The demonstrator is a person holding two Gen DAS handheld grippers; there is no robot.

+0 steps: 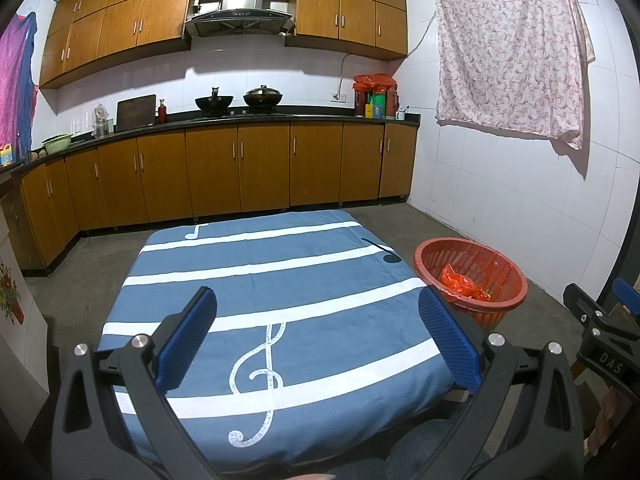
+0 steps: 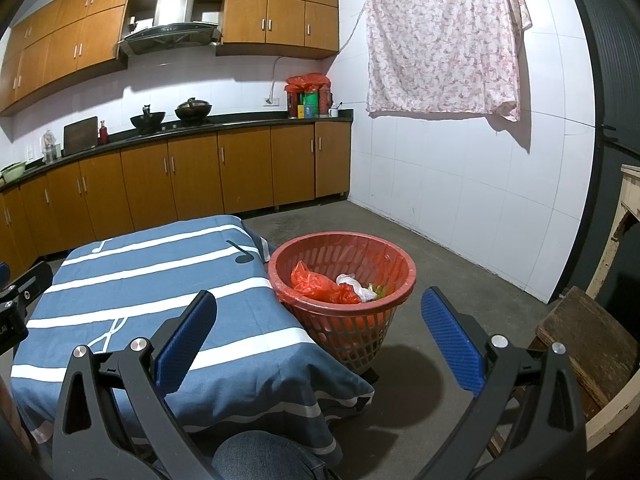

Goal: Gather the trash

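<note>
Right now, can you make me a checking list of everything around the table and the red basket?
Surface: table cloth, blue with white stripes and music notes; nothing lies on it.
Job's things: red basket on the floor beside the table's right edge, holding an orange bag, a white bag and some yellowish scraps.
Clutter: nothing seen on the table or the floor nearby.
Grippers: left hand-held gripper open and empty over the table; right hand-held gripper open and empty, near the basket.
Cables: one cord running up the kitchen wall from a socket.
Surroundings: wooden cabinets, two woks on the stove, a flowered sheet on the wall.
</note>
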